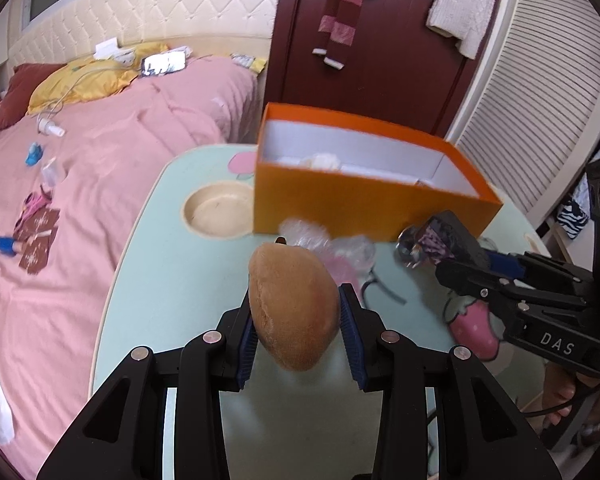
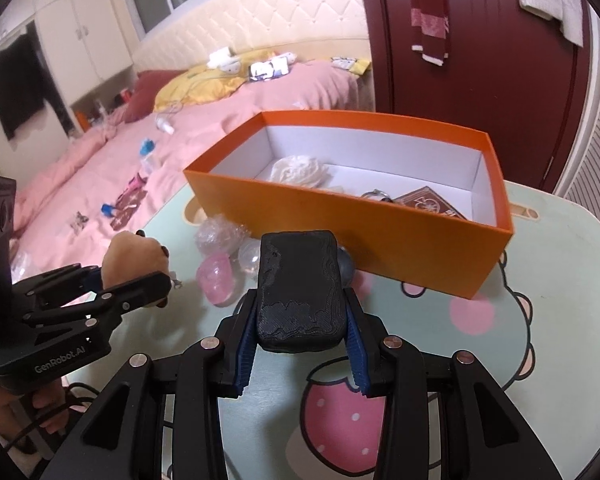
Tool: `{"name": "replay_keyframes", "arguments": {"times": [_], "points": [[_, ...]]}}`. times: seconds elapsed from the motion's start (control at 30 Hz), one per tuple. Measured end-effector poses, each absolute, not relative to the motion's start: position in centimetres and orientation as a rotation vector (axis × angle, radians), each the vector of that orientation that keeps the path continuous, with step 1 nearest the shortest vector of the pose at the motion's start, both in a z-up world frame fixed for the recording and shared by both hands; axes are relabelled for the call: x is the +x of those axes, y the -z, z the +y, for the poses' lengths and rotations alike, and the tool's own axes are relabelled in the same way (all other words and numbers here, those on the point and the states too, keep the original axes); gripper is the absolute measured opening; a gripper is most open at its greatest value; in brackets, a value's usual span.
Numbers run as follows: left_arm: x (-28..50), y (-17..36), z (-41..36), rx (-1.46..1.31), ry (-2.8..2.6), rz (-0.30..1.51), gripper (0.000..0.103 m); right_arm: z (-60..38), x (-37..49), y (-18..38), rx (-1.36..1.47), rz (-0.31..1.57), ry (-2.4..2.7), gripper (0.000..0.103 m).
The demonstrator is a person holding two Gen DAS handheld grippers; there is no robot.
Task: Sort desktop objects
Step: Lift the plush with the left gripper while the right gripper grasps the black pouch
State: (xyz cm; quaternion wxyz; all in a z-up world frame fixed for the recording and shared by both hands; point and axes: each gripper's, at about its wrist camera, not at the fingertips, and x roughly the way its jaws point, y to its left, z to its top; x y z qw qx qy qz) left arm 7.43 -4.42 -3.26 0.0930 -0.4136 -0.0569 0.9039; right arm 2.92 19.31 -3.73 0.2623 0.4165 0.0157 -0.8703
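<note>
My left gripper (image 1: 296,316) is shut on a brown bread-like bun (image 1: 292,304) and holds it above the pale green table (image 1: 172,280), short of the orange box (image 1: 364,204). My right gripper (image 2: 300,316) is shut on a black 3D-printed block (image 2: 300,288), also in front of the orange box (image 2: 380,236). The box holds a white flower-shaped thing (image 2: 300,170), a key ring and a brown card pack (image 2: 428,202). A pink egg (image 2: 217,280) and clear plastic balls (image 2: 220,236) lie on the table between the grippers. The right gripper also shows in the left wrist view (image 1: 452,252).
A round cream dish (image 1: 218,210) sits left of the box. A pink bed (image 1: 80,200) with small scattered items lies to the left. A dark red door (image 1: 380,40) stands behind. The table has cartoon prints, with a strawberry (image 2: 336,428) near me.
</note>
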Motion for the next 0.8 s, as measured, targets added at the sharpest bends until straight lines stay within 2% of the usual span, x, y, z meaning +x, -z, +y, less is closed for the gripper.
{"name": "replay_keyframes", "arguments": {"times": [0.13,0.4,0.8], "points": [[6.0,0.9,-3.6,-1.142,-2.667,-0.172,0.039,20.1,2.4,2.4,1.084,0.009,2.374,0.038],[1.1,-2.4,-0.9,-1.017,-2.689,-0.051,0.039,20.5,-0.2,0.1,0.988,-0.004,2.442,0.038],[-4.3,-0.4,1.1,-1.101,-2.627,-0.021,0.039,21.3,-4.4,1.6,1.057,-0.067,2.469,0.038]]}}
